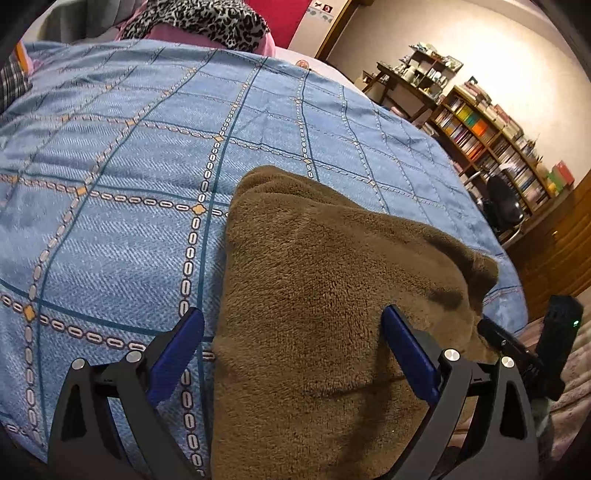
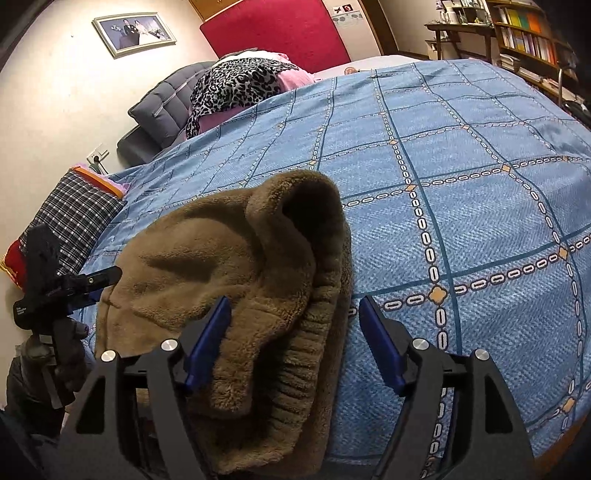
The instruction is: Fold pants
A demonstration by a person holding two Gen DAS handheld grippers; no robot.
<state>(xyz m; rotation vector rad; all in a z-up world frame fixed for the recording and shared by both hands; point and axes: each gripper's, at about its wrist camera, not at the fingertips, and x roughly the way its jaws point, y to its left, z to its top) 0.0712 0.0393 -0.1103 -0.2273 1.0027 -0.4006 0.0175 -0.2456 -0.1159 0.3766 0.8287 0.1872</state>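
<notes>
lying near the bed (image 1: 110, 221) edge, folded pants (image 1: 332, 295).

A blue bedspread (image 2: 461, 177) with a chain-pattern grid is covering the bed and filling most of both views. At the head end a leopard-print cloth (image 2: 236, 85) is lying over something pink (image 2: 291, 79), with a grey quilted cushion (image 2: 162, 107) sitting beside it against the wall. A red headboard panel (image 2: 280, 33) is standing behind them. A framed picture (image 2: 135, 31) is hanging on the pale wall. A plaid pillow (image 2: 75, 221) is resting at the bed's edge, just above a red cloth (image 2: 14, 262). Beyond the far side, a wooden bookshelf (image 1: 487, 147) packed with books is standing against the wall, with a cluttered desk (image 1: 410, 85) next to it and a dark office chair (image 1: 504, 206) in front.
</notes>
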